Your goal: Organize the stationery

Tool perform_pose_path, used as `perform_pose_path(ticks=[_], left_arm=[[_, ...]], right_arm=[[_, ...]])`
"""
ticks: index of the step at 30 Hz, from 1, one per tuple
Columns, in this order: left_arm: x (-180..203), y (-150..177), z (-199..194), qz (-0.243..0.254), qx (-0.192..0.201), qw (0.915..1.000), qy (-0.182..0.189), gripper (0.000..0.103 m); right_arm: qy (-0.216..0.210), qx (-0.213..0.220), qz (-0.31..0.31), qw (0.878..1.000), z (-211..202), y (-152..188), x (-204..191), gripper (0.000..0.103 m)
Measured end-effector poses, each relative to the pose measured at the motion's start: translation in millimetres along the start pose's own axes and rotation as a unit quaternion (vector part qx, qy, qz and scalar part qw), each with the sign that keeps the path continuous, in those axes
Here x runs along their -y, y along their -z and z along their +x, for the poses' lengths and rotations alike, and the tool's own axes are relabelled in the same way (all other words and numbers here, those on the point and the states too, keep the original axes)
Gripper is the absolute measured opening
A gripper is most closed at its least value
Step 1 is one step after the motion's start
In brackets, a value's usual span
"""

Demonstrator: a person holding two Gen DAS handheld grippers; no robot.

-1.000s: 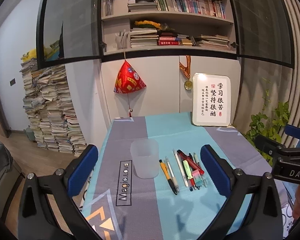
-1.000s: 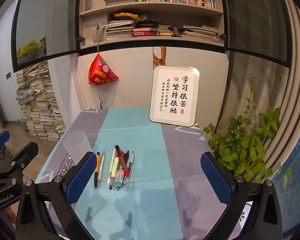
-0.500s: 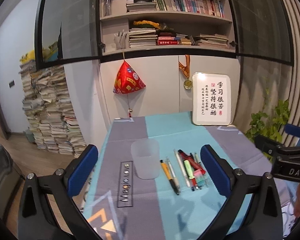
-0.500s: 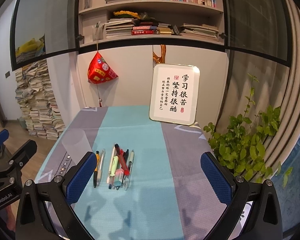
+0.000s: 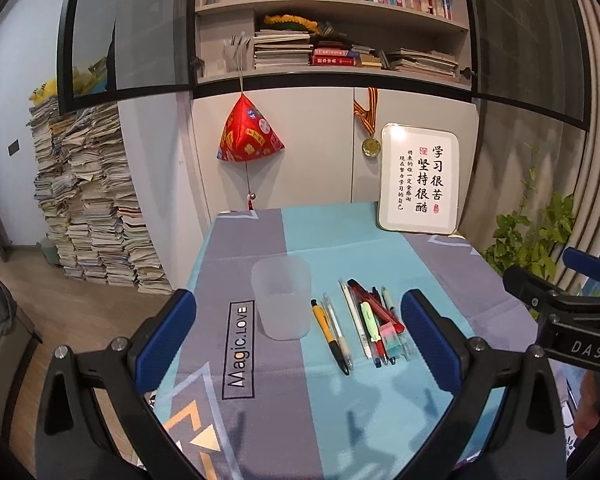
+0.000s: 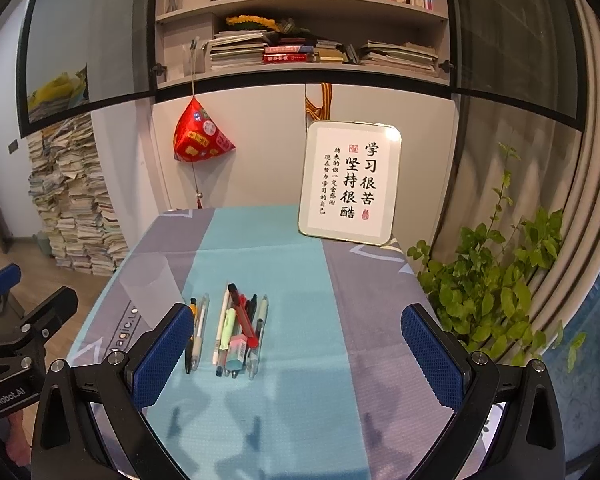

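A translucent plastic cup stands upright on the grey stripe of the cloth-covered surface, its mouth open and nothing visible inside. Just to its right, on the teal stripe, lies a row of pens: an orange-and-black pen and a clear pen side by side, then a tighter bunch apart from them with a white pen, a pale green highlighter, a red pen laid across the others and a pink-and-mint eraser at the near end.

The left tongs hover low over the near edge of the surface, level and pointing toward the cup and pens, blue pads spread wide and holding nothing. The right tongs hover alongside, aimed over the teal stripe right of the pens, also spread wide and empty.

A framed calligraphy sign leans at the far edge. A potted plant stands to the right of the surface.
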State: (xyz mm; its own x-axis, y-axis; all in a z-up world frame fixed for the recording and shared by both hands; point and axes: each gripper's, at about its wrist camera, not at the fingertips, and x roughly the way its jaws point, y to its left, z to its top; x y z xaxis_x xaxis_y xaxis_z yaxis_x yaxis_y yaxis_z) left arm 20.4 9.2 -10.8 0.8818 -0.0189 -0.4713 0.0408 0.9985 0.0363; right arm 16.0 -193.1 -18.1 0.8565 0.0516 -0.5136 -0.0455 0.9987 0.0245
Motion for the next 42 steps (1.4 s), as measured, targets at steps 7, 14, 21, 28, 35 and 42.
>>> perform_pose_path(ticks=[7,14,21,28,35,42], left_arm=[[-1,2,8,0.003,-0.001,1.0,0.004,0.102],[-9,9,32,-0.009,-0.024,0.9997,-0.001,0.102],[-21,17,65,-0.018,-0.056,0.9982,-0.006,0.102],[-26,19,94,-0.017,-0.069,0.9975,-0.006,0.102],[-36,26,137,-0.024,-0.098,0.9948,-0.015,0.102],[-34,29,163,-0.021,-0.1,0.9946,-0.015,0.101]], right_arm=[[0.001,-0.016,-0.003,1.0,10,-2,-1,0.103],[0.006,-0.037,-0.007,0.999,28,-4,-3,0.103],[0.01,-0.067,-0.007,0.998,57,-4,-4,0.103],[-0.002,-0.078,-0.022,0.997,89,-6,-13,0.103],[-0.04,-0.116,-0.059,0.991,126,-1,-30,0.079],[-0.054,-0.164,-0.065,0.983,162,13,-32,0.056]])
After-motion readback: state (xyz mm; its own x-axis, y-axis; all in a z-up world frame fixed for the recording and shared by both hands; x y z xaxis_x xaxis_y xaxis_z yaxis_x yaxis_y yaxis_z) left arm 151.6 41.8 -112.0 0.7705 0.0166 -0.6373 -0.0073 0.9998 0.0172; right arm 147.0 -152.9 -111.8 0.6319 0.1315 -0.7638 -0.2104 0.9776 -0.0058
